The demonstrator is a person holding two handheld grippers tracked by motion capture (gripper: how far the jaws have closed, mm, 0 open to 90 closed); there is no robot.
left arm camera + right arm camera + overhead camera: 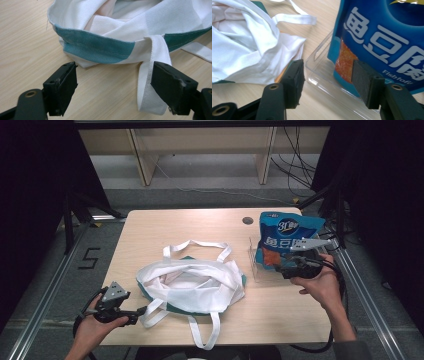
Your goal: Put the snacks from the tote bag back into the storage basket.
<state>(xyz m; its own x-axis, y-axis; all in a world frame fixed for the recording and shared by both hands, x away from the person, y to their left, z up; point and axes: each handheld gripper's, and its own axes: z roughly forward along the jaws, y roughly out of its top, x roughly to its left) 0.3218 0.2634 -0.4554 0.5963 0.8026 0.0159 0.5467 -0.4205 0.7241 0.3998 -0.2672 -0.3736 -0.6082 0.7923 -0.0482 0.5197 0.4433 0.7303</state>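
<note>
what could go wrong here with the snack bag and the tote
The blue snack bag stands upright in a clear tray; the open right gripper, closing low on it, might tip it or drag the light tray. The open left gripper sits by a white strap of the tote; pulling it may slide the whole bag.

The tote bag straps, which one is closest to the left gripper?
The strap at the tote bag's near left corner, lying between the open left gripper jaws; the far handle loop lies across the bag.

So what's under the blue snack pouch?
The blue snack pouch stands in a clear plastic tray on the table. The pouch itself covers the tray floor beneath it.
</note>
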